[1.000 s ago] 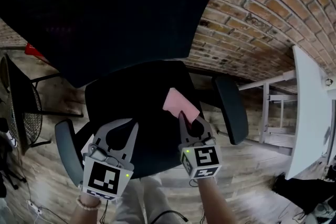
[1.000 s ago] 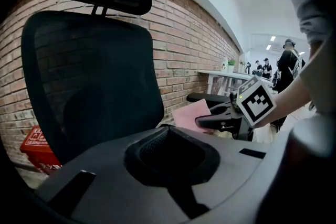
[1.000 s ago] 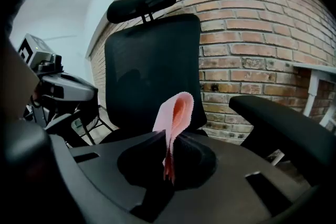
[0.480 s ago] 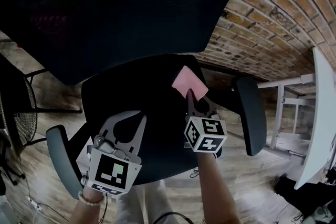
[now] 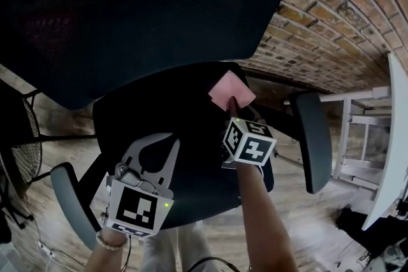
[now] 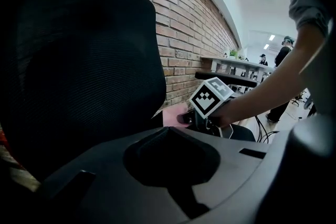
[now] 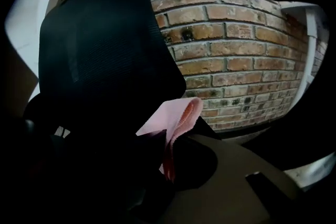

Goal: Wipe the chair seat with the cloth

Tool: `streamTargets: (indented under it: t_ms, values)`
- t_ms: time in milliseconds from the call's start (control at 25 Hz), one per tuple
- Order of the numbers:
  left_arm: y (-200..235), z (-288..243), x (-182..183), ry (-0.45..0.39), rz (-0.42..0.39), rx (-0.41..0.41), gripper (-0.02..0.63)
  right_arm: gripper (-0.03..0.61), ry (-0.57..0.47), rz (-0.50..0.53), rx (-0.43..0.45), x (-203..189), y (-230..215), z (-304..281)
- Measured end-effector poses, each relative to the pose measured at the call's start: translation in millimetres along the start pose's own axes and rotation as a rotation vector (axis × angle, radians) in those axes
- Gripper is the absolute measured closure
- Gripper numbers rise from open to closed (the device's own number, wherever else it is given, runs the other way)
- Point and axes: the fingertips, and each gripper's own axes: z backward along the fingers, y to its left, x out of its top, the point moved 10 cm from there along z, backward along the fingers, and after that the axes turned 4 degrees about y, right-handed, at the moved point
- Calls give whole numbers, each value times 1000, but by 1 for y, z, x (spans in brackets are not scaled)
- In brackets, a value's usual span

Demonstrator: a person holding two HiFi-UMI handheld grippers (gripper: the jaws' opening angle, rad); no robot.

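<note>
The black office chair's seat [image 5: 172, 118] lies below me, its mesh backrest [image 5: 140, 3] filling the top of the head view. A pink cloth [image 5: 231, 90] rests on the seat's back right part, close to the backrest. My right gripper [image 5: 234, 106] is shut on the cloth; in the right gripper view the folded pink cloth [image 7: 173, 120] sticks up between the jaws. My left gripper [image 5: 153, 146] hovers open over the seat's front, holding nothing. The left gripper view catches the right gripper's marker cube [image 6: 212, 97] and the cloth [image 6: 172, 114] by the backrest [image 6: 79, 60].
Grey armrests flank the seat, one at the right [image 5: 313, 137] and one at the left [image 5: 70, 200]. A brick wall [image 5: 331, 28] runs behind the chair. A white table [image 5: 392, 156] stands at the far right, a black wire-mesh piece [image 5: 19, 137] at the left.
My right gripper has pushed the pink cloth farther back across the seat toward the backrest. The left gripper has hardly moved.
</note>
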Motion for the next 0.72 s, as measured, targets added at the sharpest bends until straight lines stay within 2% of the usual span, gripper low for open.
streamTargets:
  t_ms: [200,360,720]
  values:
    - [6,-5,0,-2,8,1,595,528,50,44,-22,1,3,-6]
    - [16,-2,-3,-19,55,21,595,528,68,82,-9,1,10,-9]
    - [23,19,-12,2,50,61,595,528,108,149,118,-10,62,-20]
